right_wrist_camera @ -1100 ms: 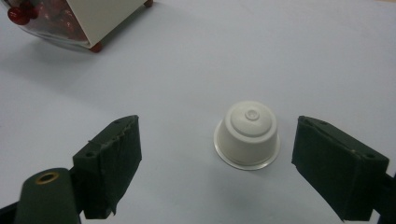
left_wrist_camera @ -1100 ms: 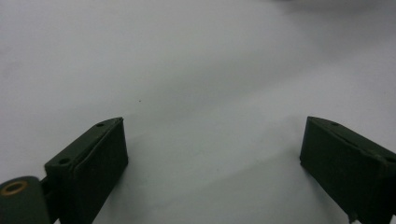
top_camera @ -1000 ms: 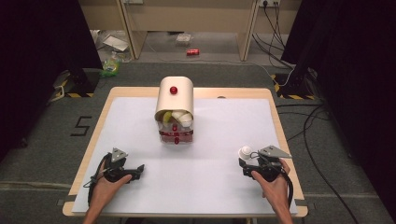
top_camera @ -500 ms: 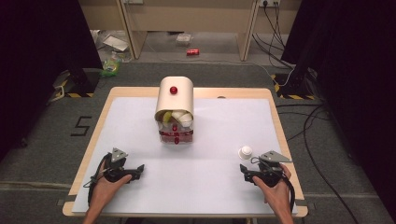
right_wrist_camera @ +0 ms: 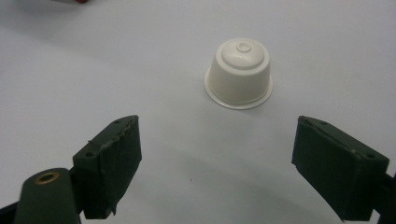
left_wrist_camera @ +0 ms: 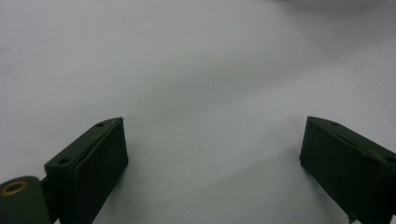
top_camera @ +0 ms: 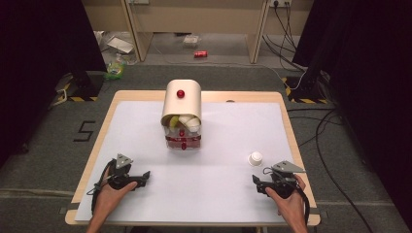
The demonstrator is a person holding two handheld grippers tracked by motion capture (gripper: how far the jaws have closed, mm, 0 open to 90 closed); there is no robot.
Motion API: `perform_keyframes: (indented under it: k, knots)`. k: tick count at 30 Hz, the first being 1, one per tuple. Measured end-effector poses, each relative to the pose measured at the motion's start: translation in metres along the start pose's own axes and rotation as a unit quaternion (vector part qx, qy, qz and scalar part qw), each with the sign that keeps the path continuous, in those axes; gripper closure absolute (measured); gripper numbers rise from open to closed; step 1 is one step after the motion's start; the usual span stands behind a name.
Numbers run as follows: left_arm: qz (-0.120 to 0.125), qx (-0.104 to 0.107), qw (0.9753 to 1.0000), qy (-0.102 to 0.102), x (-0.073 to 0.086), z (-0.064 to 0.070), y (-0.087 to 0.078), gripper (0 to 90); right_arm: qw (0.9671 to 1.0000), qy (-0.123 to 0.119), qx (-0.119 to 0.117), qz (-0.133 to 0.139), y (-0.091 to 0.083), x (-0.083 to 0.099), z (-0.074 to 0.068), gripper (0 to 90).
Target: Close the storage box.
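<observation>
The small white capsule (right_wrist_camera: pixel 238 73) stands flange-down on the table (top_camera: pixel 223 194), just ahead of the right gripper (right_wrist_camera: pixel 217 158), whose jaws stand wide apart and empty; the left gripper (left_wrist_camera: pixel 212 158) rests near the table's front left, likewise spread and holding nothing. To grasp the capsule well, the person would likely do best to ease the right gripper forward, low and level, until the sloped wall sits centred between the jaws, then close gently above the flange. The dispenser (top_camera: pixel 182 116) with more capsules stands well apart at the middle
</observation>
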State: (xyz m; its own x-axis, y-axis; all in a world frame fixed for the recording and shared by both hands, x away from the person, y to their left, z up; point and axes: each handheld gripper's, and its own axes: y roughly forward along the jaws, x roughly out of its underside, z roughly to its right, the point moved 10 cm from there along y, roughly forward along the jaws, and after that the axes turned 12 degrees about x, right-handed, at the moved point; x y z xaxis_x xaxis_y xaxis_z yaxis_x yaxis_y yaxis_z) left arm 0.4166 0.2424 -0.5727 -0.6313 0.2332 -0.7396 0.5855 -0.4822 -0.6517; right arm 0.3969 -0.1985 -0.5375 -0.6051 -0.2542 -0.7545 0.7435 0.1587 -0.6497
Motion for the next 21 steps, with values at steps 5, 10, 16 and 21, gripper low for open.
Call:
perform_keyframes:
  k: [5,10,16,21]
  knots:
    - [0.000,0.000,1.0000,0.000,0.000,0.000,0.000,6.7,1.0000,-0.003,0.001,-0.008,0.001,0.006,0.002,16.2]
    - [0.000,0.000,1.0000,0.000,0.000,0.000,0.000,6.7,0.9998,-0.007,0.003,-0.016,0.001,0.011,0.001,16.2]
    - [0.000,0.000,1.0000,0.000,0.000,0.000,0.000,6.7,0.9997,-0.014,0.002,-0.021,0.000,0.015,0.001,16.2]
    - [0.000,0.000,1.0000,0.000,0.000,0.000,0.000,6.7,0.9995,-0.017,0.005,-0.026,0.000,0.020,0.003,16.1]
